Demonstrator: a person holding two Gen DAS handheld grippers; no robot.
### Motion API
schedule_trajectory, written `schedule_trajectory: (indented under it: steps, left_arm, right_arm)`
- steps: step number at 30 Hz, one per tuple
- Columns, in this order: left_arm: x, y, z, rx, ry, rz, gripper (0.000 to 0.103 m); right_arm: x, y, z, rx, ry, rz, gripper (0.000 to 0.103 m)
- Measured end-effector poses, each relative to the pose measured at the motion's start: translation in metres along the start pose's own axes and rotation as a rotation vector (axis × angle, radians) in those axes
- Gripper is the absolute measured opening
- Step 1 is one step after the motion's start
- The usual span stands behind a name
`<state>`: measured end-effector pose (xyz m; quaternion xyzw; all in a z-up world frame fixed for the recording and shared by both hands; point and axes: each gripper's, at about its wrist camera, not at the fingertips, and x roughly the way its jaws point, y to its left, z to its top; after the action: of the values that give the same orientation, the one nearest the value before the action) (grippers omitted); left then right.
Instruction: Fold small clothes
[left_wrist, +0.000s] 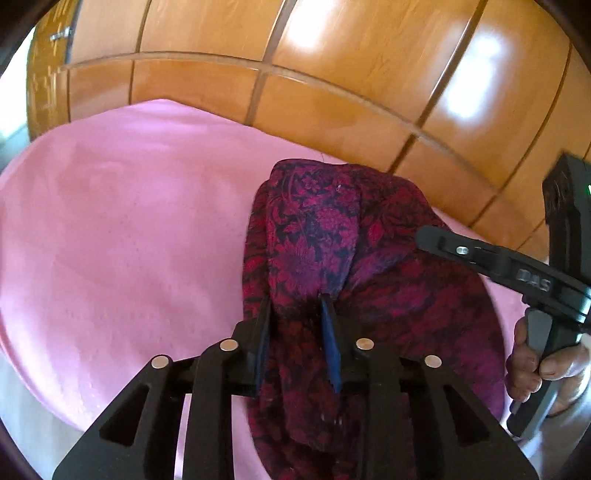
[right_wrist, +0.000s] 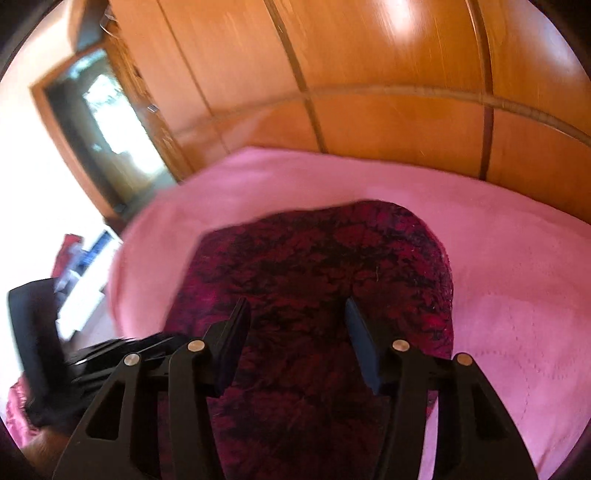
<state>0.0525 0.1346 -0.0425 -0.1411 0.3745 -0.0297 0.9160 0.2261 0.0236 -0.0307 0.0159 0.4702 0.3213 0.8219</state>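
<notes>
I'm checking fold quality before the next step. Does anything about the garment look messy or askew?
Yes. The red floral garment is bunched and ridged where the left gripper pinches it, not flat on the pink sheet. The right gripper hangs open over it.

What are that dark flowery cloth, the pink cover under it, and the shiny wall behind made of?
The flowery cloth looks like thin woven fabric, matte, since it drapes and bunches in soft folds where the left gripper pinches it. The pink cover seems a soft textile with faint stitched dots; the exact fibre is unclear. The wall panels look like varnished wood or laminate, glossy with bright reflections.
</notes>
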Motion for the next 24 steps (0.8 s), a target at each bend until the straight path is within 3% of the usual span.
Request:
schedule_trajectory:
  steps: [2, 4, 6, 8, 12, 15, 19, 24]
  left_arm:
    - [0.009, 0.0, -0.003, 0.012, 0.001, 0.031, 0.026]
    - [0.008, -0.001, -0.003, 0.01, -0.009, 0.035, 0.026]
    - [-0.001, 0.0, -0.004, 0.003, -0.013, 0.02, 0.026]
    - [-0.008, -0.002, -0.005, 0.026, -0.032, 0.033, 0.026]
    - [-0.013, -0.006, -0.007, 0.055, -0.059, 0.059, 0.026]
    - [-0.017, -0.01, -0.013, 0.08, -0.078, 0.092, 0.026]
    - [-0.018, -0.014, -0.017, 0.091, -0.09, 0.127, 0.026]
    - [-0.015, -0.012, -0.02, 0.083, -0.084, 0.164, 0.026]
  right_arm:
    - [0.014, 0.005, -0.008, -0.036, 0.006, -0.07, 0.054]
    - [0.011, 0.009, -0.011, -0.061, -0.002, -0.086, 0.054]
    - [0.007, 0.008, -0.007, -0.067, 0.024, -0.066, 0.057]
    - [-0.006, 0.009, 0.006, -0.046, 0.035, -0.004, 0.068]
    - [-0.019, 0.024, 0.033, -0.051, 0.006, 0.084, 0.069]
    - [0.011, 0.039, 0.045, -0.108, 0.105, 0.108, 0.069]
    - [0.055, 0.049, 0.049, -0.163, 0.202, 0.058, 0.072]
    - [0.076, 0.047, 0.045, -0.156, 0.258, 0.066, 0.077]
